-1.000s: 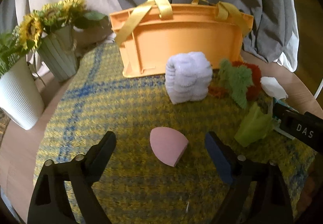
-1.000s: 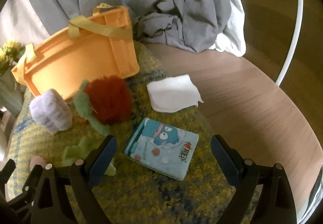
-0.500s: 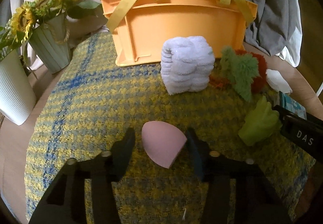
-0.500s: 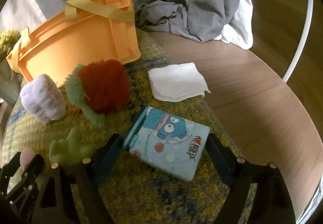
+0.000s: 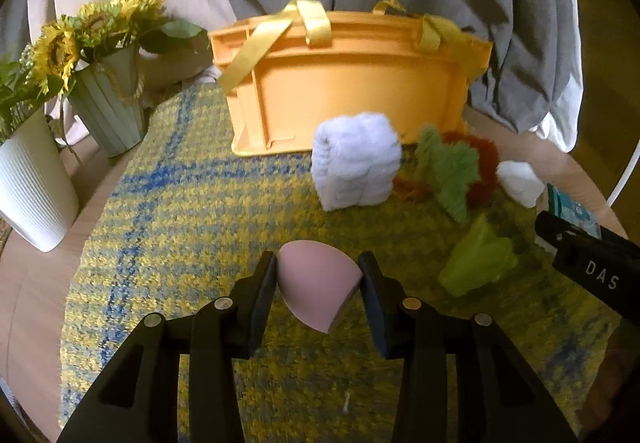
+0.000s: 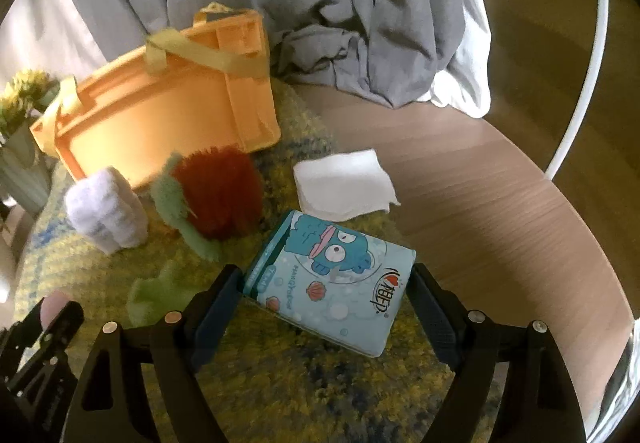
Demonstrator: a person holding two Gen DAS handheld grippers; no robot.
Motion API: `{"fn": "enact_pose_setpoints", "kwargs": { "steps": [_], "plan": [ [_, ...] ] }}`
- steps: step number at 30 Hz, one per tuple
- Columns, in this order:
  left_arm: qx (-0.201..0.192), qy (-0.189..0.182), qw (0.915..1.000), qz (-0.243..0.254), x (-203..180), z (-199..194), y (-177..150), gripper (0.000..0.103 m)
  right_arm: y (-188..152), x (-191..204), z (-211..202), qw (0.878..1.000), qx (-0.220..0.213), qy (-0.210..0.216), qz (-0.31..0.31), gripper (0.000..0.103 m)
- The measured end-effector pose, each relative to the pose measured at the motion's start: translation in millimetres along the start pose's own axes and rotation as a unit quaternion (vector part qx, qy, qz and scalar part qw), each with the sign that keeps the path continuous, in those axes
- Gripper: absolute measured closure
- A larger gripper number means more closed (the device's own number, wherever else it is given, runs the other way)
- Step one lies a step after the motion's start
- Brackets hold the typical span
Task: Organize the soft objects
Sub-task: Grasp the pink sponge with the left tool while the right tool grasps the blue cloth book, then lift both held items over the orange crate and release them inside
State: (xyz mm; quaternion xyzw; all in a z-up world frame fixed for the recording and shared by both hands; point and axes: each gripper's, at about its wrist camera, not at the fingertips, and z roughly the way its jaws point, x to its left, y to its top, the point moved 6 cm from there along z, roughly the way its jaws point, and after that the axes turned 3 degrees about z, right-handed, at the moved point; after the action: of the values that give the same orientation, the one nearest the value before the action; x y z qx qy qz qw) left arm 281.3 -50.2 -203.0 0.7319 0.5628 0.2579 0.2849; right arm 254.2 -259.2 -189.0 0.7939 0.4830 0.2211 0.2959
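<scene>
A pink teardrop sponge [image 5: 316,283] sits between the pads of my left gripper [image 5: 318,277]. The jaws are closing and both pads press its sides. In the right wrist view a light blue cartoon tissue pack [image 6: 336,275] lies across my right gripper [image 6: 326,277], with a pad against each end. An orange basket [image 5: 352,91] with yellow handles stands at the back of the mat. In front of it are a white fluffy roll [image 5: 356,159], a red and green plush [image 5: 452,167] and a lime green soft toy [image 5: 480,263].
A folded white cloth [image 6: 344,187] lies at the edge of the yellow and blue mat [image 5: 180,211]. Two vases [image 5: 108,111] with sunflowers stand at the left. Grey bedding [image 6: 360,3] hangs behind the basket. Bare wooden table [image 6: 500,203] runs to the right, past it a white tube [image 6: 580,83].
The left jaws came together from wide apart onto the pink sponge. The right gripper moved forward around the tissue pack, and its jaws narrowed onto the pack's ends.
</scene>
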Motion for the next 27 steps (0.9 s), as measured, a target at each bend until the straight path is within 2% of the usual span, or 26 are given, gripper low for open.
{"fn": "enact_pose_setpoints", "kwargs": {
  "steps": [13,27],
  "plan": [
    [-0.062,-0.007,0.9981,-0.007,1.1,-49.8,35.1,0.062,26.5,5.3,-50.8,0.998,-0.042,0.041,-0.001,0.019],
    [-0.130,-0.001,0.9915,-0.013,7.2,-98.1,73.3,0.062,58.8,20.1,-101.1,0.992,-0.098,0.084,-0.008,0.019]
  ]
}}
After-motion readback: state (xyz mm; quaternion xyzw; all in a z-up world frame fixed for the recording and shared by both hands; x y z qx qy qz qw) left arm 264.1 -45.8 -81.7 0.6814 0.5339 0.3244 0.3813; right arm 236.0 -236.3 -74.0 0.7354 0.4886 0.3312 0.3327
